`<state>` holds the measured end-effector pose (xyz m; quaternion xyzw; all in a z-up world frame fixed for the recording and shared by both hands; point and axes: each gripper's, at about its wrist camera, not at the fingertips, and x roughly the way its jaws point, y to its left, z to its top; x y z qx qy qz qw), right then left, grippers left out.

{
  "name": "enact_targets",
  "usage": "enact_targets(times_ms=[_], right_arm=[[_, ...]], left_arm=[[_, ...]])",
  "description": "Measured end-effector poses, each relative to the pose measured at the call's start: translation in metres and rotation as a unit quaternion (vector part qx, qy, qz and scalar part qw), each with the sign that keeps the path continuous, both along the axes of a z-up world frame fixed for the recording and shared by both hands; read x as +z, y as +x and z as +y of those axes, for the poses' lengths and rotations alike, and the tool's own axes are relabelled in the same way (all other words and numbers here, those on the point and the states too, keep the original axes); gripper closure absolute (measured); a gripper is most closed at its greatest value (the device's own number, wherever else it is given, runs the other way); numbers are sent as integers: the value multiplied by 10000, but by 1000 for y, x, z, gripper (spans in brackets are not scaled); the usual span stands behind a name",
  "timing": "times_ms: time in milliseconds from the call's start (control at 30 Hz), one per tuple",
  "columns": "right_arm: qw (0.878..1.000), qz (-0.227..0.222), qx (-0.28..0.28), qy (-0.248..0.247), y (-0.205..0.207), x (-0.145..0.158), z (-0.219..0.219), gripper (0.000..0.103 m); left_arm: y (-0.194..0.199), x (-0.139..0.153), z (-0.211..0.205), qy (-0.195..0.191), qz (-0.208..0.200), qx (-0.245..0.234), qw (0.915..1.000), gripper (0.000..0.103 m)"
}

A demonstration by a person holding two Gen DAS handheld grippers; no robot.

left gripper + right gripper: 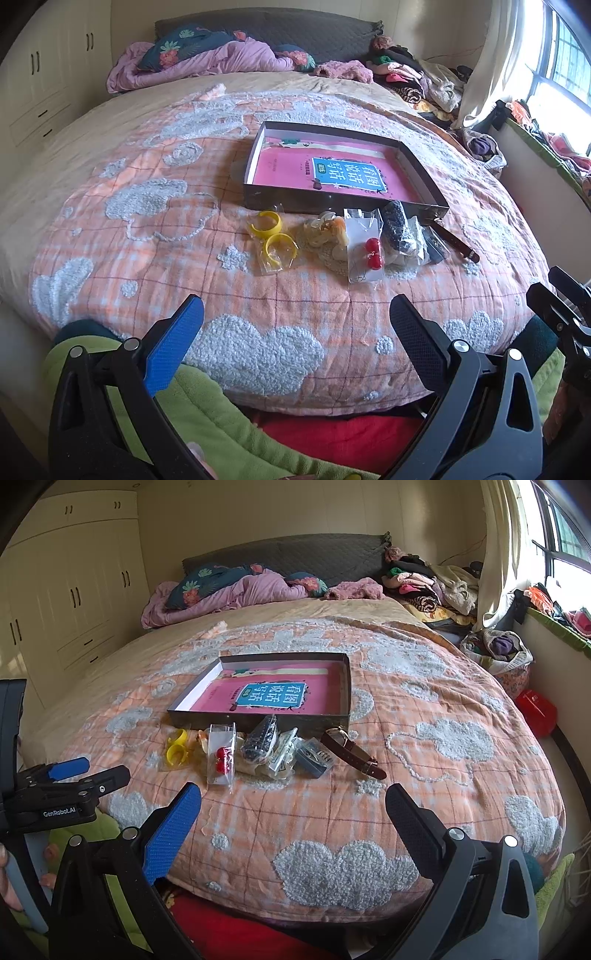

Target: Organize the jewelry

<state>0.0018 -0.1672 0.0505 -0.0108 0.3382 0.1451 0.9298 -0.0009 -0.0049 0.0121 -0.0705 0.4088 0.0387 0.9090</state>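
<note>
While both claws hang above the near edge of the bed (pixel 110 206), neither one touches any item. The left claw (pixel 295 325) has its fingers spread wide apart with nothing between them; the right claw (pixel 293 808) is likewise spread wide and empty.

A shallow dark box (pixel 417 166) lies on the orange checked quilt (pixel 221 295) near the middle of the bed. A pink book (pixel 288 171) with a blue title panel lies flat inside it.

The jewelry sits in a row on the quilt, just in front of the box's near wall:
- Yellow rings (pixel 273 240), two in a clear bag, at the left end of the row.
- Amber-and-white piece (pixel 327 230), next to the rings; its type cannot be determined.
- Red bead earrings (pixel 373 253) on a white card in a clear bag.
- Dark packet (pixel 397 225), leaning against the box wall.
- Small bagged items (pixel 314 757), contents unclear.
- Brown-strap watch (pixel 354 753), at the right end, unbagged, one end close against the box.

Crumpled bedding (pixel 229 594) lies at the headboard, and a pile of clothes (pixel 432 587) beside it.
</note>
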Motion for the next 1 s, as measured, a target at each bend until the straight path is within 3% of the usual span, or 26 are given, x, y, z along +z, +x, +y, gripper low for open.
enact_targets(times_ms=[1000], right_arm=[[10000,-4,29,27,0,-2,1,4]], left_arm=[[-2,6,5,-11,-36,-41,10000,9]])
